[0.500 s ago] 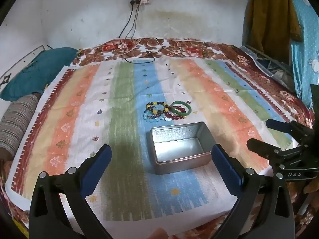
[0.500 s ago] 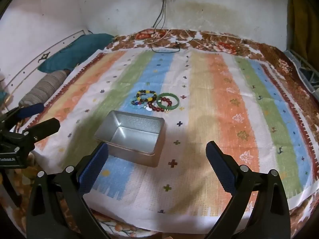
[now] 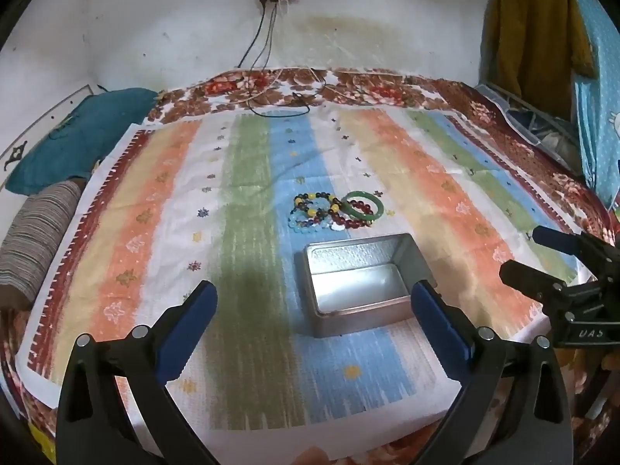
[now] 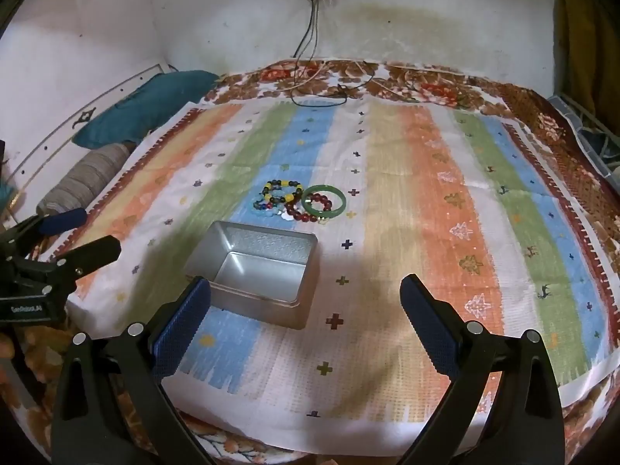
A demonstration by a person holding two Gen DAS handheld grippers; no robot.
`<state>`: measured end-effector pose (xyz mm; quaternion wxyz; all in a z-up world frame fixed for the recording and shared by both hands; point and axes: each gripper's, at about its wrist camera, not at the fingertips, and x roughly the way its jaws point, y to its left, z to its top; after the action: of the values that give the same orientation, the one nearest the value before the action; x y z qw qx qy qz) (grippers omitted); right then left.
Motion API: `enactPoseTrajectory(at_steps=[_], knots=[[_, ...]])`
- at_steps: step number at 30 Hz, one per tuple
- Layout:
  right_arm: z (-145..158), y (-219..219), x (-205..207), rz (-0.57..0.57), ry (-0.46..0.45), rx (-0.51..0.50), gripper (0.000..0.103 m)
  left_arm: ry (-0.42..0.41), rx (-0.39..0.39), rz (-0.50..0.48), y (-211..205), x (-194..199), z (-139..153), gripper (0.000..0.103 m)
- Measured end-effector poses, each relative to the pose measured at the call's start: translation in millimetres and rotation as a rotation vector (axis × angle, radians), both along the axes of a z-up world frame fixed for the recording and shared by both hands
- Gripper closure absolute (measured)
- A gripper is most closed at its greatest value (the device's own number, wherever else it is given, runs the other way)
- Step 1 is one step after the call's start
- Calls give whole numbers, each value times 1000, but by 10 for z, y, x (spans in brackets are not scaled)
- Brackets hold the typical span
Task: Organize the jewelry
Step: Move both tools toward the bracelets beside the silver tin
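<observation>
Both claws held spread, nothing gripped.
Tin box [image 3: 358, 285] seen just ahead of left gripper [image 3: 314, 298] and right gripper [image 4: 306, 292]; bracelets [image 3: 335, 211] piled beyond it.

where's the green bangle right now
The green bangle lies on the striped cloth at the right end of the bracelet cluster, overlapping the dark red bead bracelet, just beyond the far rim of the open metal tin.

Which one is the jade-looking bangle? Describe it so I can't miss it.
On the striped cloth, just beyond the open metal tin, lies a cluster of bracelets. The green bangle sits at its right end: a smooth solid ring, while its neighbours are beaded.
</observation>
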<state>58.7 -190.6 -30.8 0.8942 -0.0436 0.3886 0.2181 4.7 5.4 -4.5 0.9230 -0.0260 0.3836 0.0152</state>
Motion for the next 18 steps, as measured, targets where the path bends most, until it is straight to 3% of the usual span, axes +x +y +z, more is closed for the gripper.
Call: enactPoseTrajectory(at_steps=[18], knots=[[-6,-17,50,-16,4,2,4,16,-37,6,54,22,-1,6]])
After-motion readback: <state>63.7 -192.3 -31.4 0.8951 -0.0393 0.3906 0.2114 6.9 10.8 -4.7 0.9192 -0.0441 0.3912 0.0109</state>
